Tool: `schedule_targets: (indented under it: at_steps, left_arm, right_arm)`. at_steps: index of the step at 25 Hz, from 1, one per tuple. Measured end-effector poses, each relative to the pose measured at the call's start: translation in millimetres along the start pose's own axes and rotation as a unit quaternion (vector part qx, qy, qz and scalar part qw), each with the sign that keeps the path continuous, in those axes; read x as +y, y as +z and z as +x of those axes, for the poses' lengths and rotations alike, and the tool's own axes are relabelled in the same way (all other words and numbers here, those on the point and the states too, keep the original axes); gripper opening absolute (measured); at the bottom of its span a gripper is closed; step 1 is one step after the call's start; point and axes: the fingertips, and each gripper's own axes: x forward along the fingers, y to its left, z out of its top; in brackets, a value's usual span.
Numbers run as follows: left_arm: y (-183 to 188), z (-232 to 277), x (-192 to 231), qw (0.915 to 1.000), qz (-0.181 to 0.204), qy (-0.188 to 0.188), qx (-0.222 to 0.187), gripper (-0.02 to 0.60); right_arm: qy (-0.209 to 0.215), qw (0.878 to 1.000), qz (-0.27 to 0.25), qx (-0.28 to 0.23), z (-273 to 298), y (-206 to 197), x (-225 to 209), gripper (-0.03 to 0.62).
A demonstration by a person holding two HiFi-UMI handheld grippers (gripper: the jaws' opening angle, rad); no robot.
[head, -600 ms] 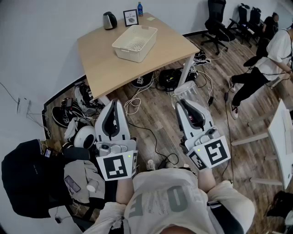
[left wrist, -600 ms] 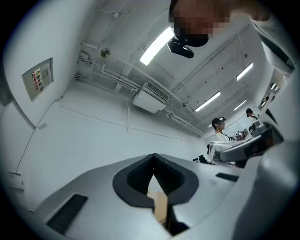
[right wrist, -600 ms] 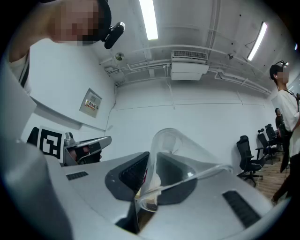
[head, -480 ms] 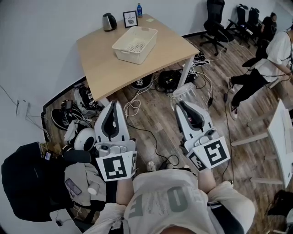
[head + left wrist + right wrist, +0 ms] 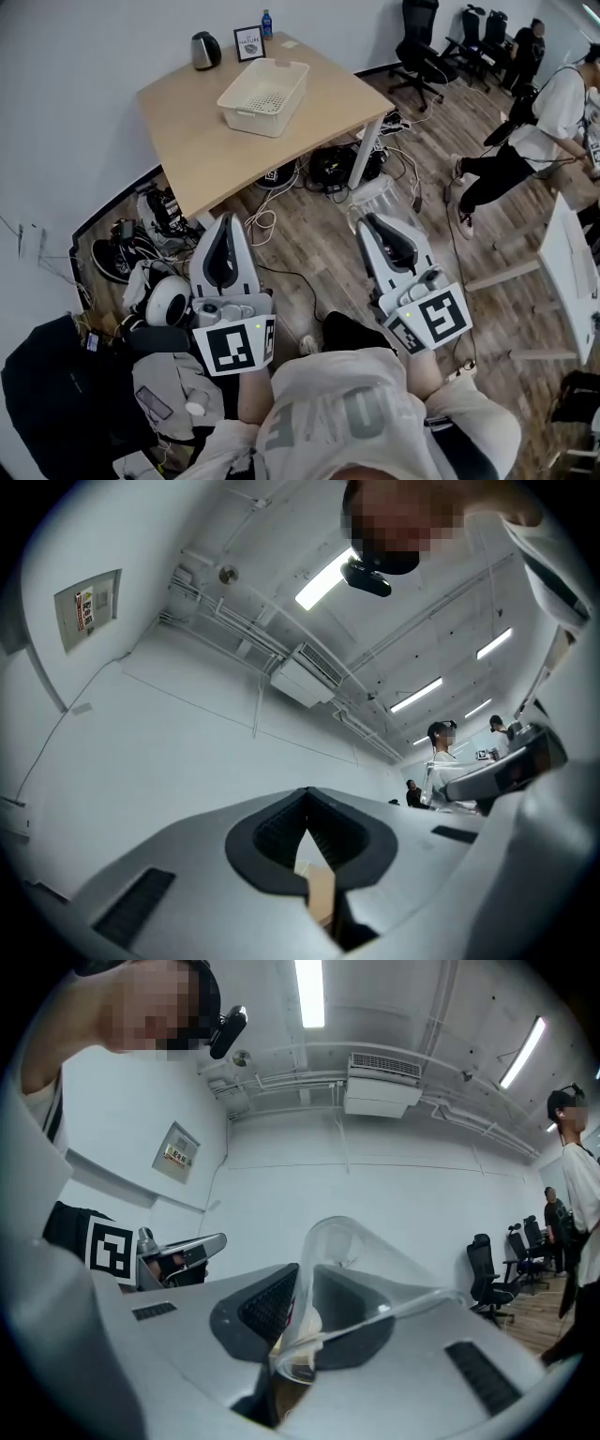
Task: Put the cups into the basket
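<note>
Wood-plank flooring strewn with cables (image 5: 328, 169) fills most of the head view, and a dark backpack (image 5: 56, 394) sits at the far left near the person's feet. Next to the right is the left gripper (image 5: 225, 220), held low in front of the body. Its own view shows its jaws together at the tips with nothing between them (image 5: 305, 794), so it looks parked as the idle hand. Above it in the picture stands a light wooden table (image 5: 202, 141) carrying a kettle (image 5: 205, 50), a small picture frame (image 5: 248, 43), a bottle (image 5: 266, 23) and the pale perforated basket (image 5: 255, 118), which sits open side up and appears empty. Further right is the right gripper (image 5: 371, 221), clamped on a clear cup (image 5: 375, 192). In its own view the jaws (image 5: 298, 1309) pinch the thin wall of the cup (image 5: 349, 1258), the rim close to the camera and the base pointing away. That grip probably suits carrying a light cup and dropping it mouth-first or on its side. The cup juts past the jaw tips over bare floor. The basket lies well apart from it, ahead and off to the left, so the carry to the table is not yet done. Office chairs (image 5: 417, 42) and a walking person (image 5: 525, 131) occupy the right edge.
</note>
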Motion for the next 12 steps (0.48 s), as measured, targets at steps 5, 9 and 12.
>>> schedule_targets:
  at_steps: [5, 9, 12]
  left_arm:
    - [-4, 8, 8, 1.0, -0.003, -0.002, 0.006, 0.005]
    - [-13, 22, 17, 0.9999, -0.001, 0.002, 0.012, 0.005]
    - [-22, 36, 23, 0.9998, 0.007, 0.005, 0.015, 0.005]
  right_arm:
    - [-0.006, 1.0, 0.0, -0.005, 13, 2, -6, 0.038]
    - [0.0, 1.0, 0.004, -0.003, 31, -3, -15, 0.038]
    - [0.007, 1.0, 0.008, -0.006, 52, -11, -25, 0.038]
